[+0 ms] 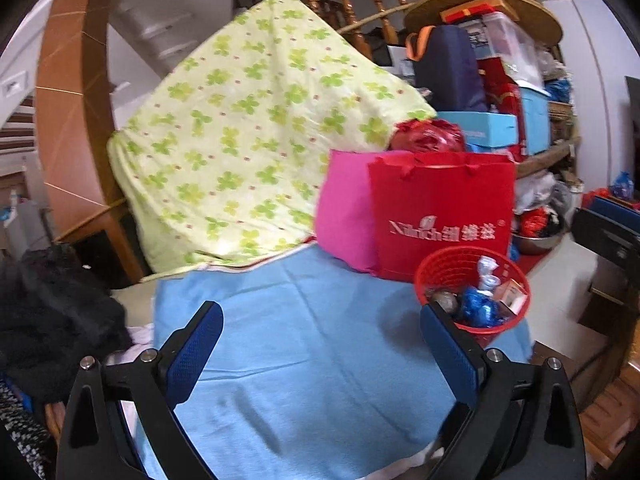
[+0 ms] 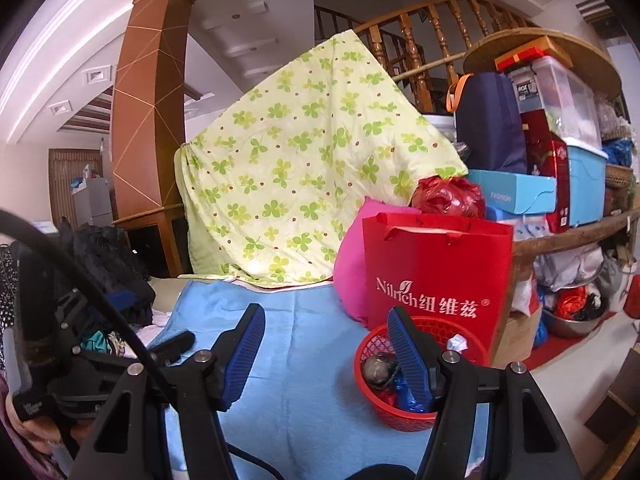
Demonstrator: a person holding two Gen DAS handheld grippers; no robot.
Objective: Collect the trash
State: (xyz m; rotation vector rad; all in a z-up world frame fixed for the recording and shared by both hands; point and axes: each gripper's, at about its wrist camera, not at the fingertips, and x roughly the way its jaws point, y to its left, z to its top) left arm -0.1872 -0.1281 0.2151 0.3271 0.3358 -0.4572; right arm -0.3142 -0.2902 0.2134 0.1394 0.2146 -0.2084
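Note:
A red mesh basket (image 1: 448, 258) stands on the blue cloth (image 1: 300, 352) at the right. It holds a blue wrapper (image 1: 478, 310), crumpled white paper (image 1: 488, 272), a small box (image 1: 510, 296) and a grey ball (image 1: 444, 302). My left gripper (image 1: 320, 310) hovers open over the cloth with nothing between its pads, its right finger just in front of the basket. In the right wrist view my right gripper (image 2: 325, 312) is open and holds nothing. Its right finger covers part of the basket (image 2: 372, 388), where the grey ball (image 2: 378, 368) and blue wrapper (image 2: 408, 398) show.
A red paper bag (image 1: 440, 208) and a pink bag (image 1: 344, 216) stand right behind the basket. A green clover quilt (image 1: 240, 140) rises at the back. Dark clothes (image 1: 52, 320) are piled at the left. Stacked boxes (image 2: 560, 160) fill the right, with floor below.

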